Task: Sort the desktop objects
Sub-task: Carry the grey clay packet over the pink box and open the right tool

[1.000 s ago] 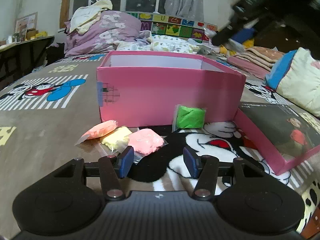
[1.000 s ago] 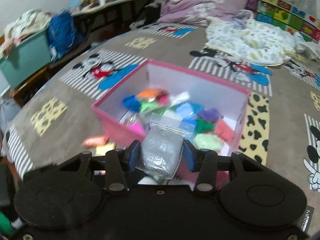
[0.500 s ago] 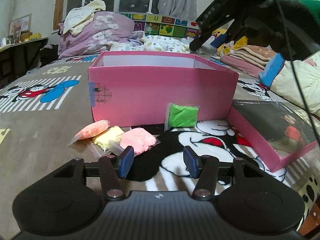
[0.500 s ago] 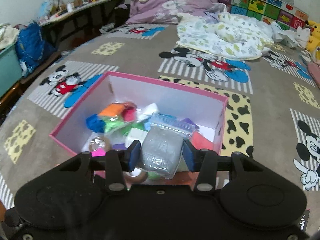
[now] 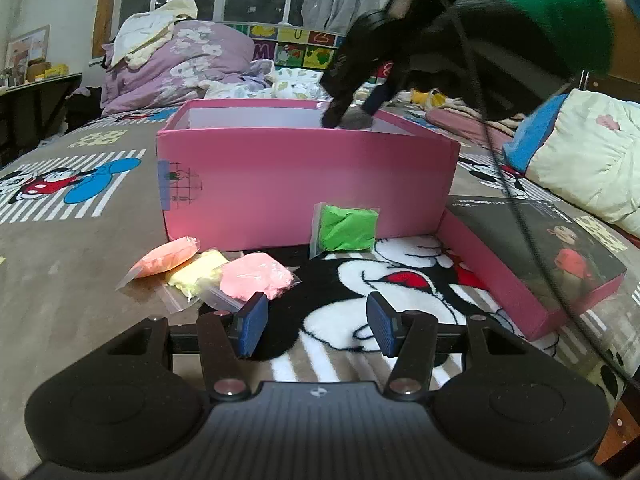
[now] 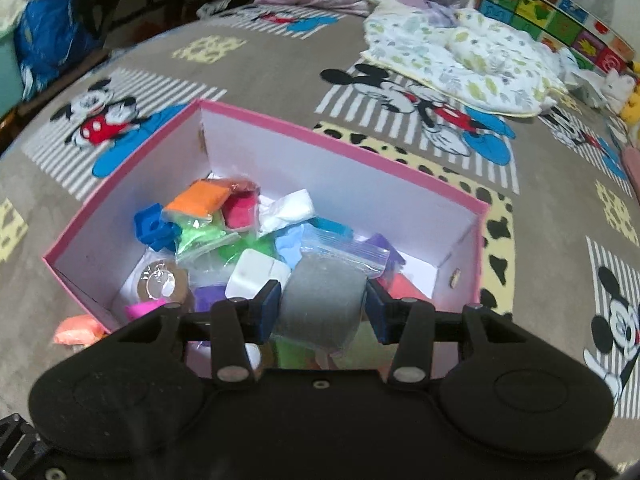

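Observation:
My right gripper (image 6: pixel 322 308) is shut on a grey clay bag (image 6: pixel 324 304) and hangs over the open pink box (image 6: pixel 344 152), which holds several coloured clay bags. From the left wrist view the right gripper (image 5: pixel 352 118) and the grey clay bag (image 5: pixel 357 120) dip just past the pink box's (image 5: pixel 304 184) rim. My left gripper (image 5: pixel 316 326) is open and low over the blanket, with nothing between its fingers. Ahead of it lie an orange bag (image 5: pixel 168 258), a yellow bag (image 5: pixel 198 272) and a pink bag (image 5: pixel 256 278). A green bag (image 5: pixel 346 228) leans on the box's front wall.
The box lid (image 5: pixel 532 256) lies upturned to the right of the box. A cream pillow (image 5: pixel 588 156) sits further right. A purple quilt (image 5: pixel 180 68) and a floral blanket (image 6: pixel 456 56) lie beyond the box. The right hand's cable (image 5: pixel 516 200) hangs across the lid.
The right gripper has moved forward and down with the grey bag, from beside the box to over its inside. The left gripper has stayed put.

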